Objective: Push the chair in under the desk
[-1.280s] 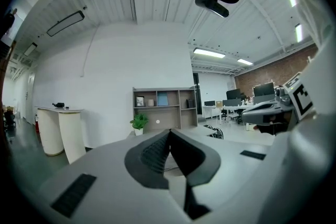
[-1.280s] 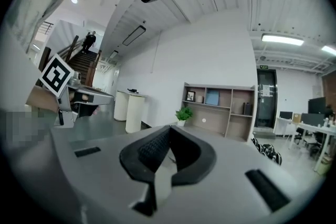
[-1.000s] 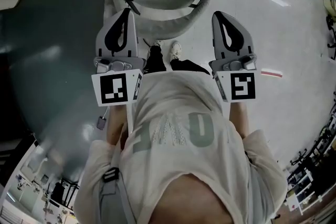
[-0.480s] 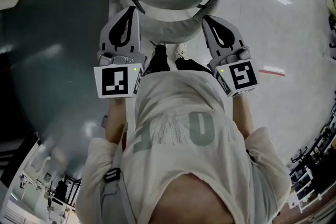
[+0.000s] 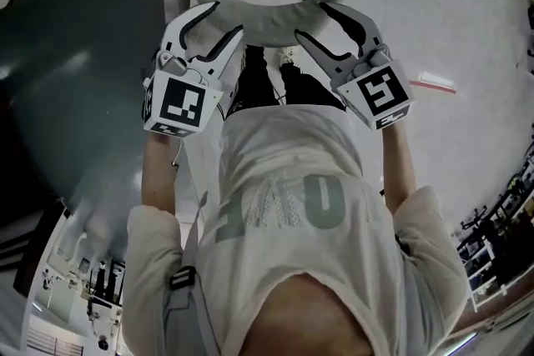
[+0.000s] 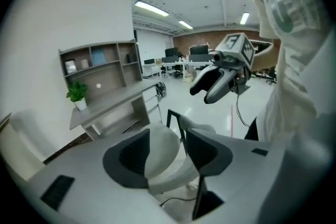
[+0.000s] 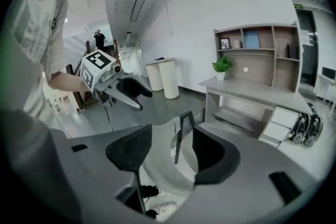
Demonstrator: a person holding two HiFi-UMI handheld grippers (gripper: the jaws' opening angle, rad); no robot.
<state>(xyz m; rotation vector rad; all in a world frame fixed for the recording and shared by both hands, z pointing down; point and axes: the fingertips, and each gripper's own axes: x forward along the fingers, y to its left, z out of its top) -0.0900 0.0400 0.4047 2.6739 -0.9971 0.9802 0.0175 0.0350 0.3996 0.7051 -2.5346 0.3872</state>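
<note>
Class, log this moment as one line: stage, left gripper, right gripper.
stage: reaching chair backrest | left gripper: opening, backrest between jaws | right gripper: opening, backrest between jaws

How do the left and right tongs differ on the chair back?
The left tongs straddle the chair back's left end, the right tongs its right end. In their own views, the chair back nearly fills the left tongs' gap, while the right tongs' gap holds just its curved rim. Both are opening, chair back between them.
</note>
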